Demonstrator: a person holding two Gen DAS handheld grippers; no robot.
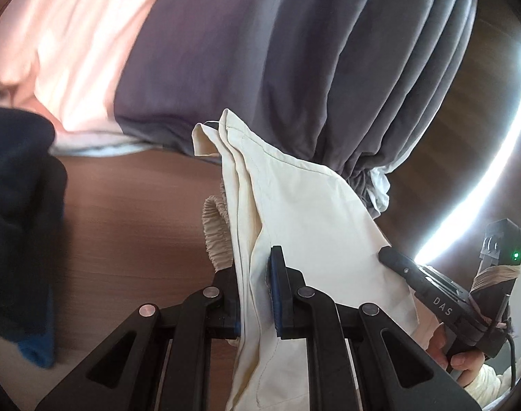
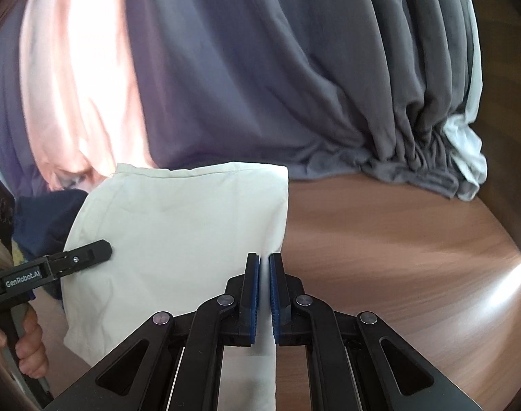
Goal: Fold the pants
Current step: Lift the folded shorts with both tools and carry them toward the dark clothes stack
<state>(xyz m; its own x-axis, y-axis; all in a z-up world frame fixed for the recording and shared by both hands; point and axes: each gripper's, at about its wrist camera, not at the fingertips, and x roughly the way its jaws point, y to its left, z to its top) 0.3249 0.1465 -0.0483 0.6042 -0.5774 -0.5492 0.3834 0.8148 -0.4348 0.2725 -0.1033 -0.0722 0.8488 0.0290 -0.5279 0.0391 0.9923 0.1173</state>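
— Blue pads of the left gripper (image 1: pixel 253 294) are clamped on a bunched edge of the cream pants (image 1: pixel 294 205), several layers thick between them, right by the gathered elastic waistband (image 1: pixel 216 233).

— And the other side?

— Much the same: the right gripper (image 2: pixel 264 291) has its fingers nearly together, pinching a thin edge of the same cloth. So the pants hang between the two, held up off the wooden table (image 2: pixel 397 257), in front of the grey curtain (image 2: pixel 294 68).

— How do they handle, do you think?

— Light and soft, I'd say. The fabric drapes and creases freely, with no stiffness to hold a shape, so it will sag wherever it isn't supported. It doesn't look slippery, nor fragile.

— Where is best to hold?

— At hems and seams, or the waistband, where the layers are doubled. A thin single-layer pinch like the right one could slide out if the cloth is pulled taut.
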